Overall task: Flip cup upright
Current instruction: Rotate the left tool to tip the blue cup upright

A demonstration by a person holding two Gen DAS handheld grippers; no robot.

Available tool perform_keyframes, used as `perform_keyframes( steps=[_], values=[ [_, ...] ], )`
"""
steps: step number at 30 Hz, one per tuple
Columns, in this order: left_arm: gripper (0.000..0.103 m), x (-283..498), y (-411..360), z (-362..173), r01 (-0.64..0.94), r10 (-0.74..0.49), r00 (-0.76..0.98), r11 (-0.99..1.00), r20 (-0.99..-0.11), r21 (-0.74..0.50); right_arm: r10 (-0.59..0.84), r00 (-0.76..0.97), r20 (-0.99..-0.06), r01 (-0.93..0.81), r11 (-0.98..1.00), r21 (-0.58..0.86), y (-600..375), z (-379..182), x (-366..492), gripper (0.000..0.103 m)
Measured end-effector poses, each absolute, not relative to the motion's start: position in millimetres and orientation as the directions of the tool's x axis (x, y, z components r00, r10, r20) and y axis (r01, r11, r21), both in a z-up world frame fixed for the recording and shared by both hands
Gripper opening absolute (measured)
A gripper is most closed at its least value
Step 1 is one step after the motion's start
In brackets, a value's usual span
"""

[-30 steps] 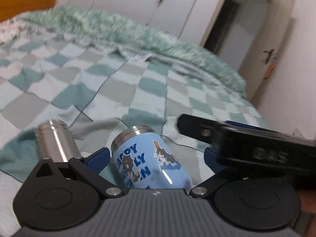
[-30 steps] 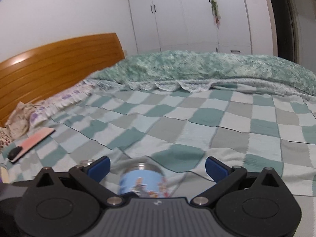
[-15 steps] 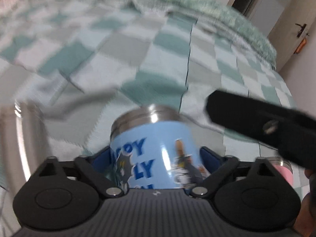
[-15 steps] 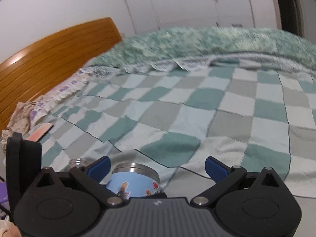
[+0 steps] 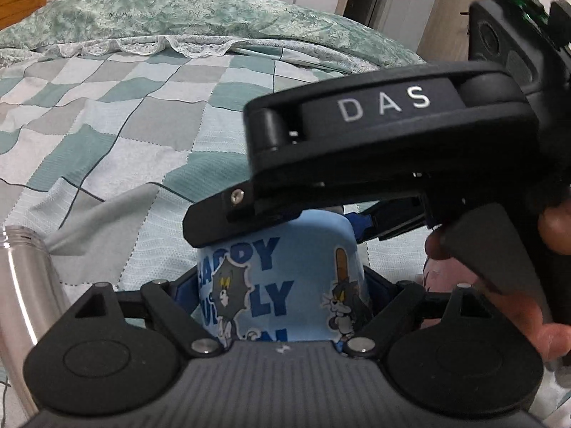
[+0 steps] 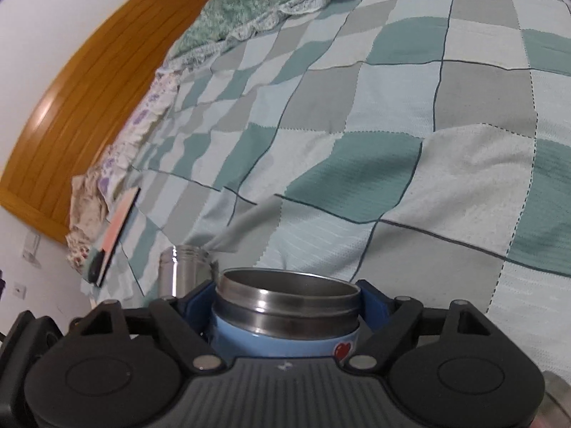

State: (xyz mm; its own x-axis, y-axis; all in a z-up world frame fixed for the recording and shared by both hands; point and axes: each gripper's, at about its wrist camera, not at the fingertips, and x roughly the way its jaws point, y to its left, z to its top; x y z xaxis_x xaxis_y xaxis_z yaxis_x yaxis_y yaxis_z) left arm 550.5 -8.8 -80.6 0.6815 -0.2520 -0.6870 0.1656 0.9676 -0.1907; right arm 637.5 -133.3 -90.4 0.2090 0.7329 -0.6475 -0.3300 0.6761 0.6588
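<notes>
The cup is light blue with cartoon cats and blue letters [image 5: 282, 285], with a steel rim [image 6: 287, 301]. It stands mouth up over the checked bedspread. My left gripper [image 5: 282, 306] is shut on its lower body. My right gripper [image 6: 287, 306] is shut on it just under the rim. In the left wrist view the right gripper's black body [image 5: 389, 146] crosses over the top of the cup and hides the rim. The person's fingers [image 5: 542, 306] show at the right.
A plain steel cup [image 6: 183, 267] stands on the bed just left of the blue cup, also at the left edge of the left wrist view [image 5: 25, 285]. A pink flat object [image 6: 114, 230] lies near the wooden headboard [image 6: 89, 89]. A green quilt [image 5: 178, 18] lies at the far end.
The blue cup went from lying tilted on the bed to standing mouth up. Both grippers closed on it; the right gripper moved in over its top.
</notes>
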Motion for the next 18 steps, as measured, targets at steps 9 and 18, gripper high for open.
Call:
perform_keyframes(
  steps=[9,18],
  values=[
    [0.093,532,8,-62,0.217,-0.321,0.695,0.947,-0.643,-0.239,0.695,0.405,-0.594,-0.401,0.719,0.568,-149,-61,603,0.082],
    [0.087,508,11,-69,0.259,-0.334,0.739,0.942,-0.585,-0.211,0.555,0.627,-0.546,-0.559,0.809,0.181,-116,-45,540,0.082]
  ],
)
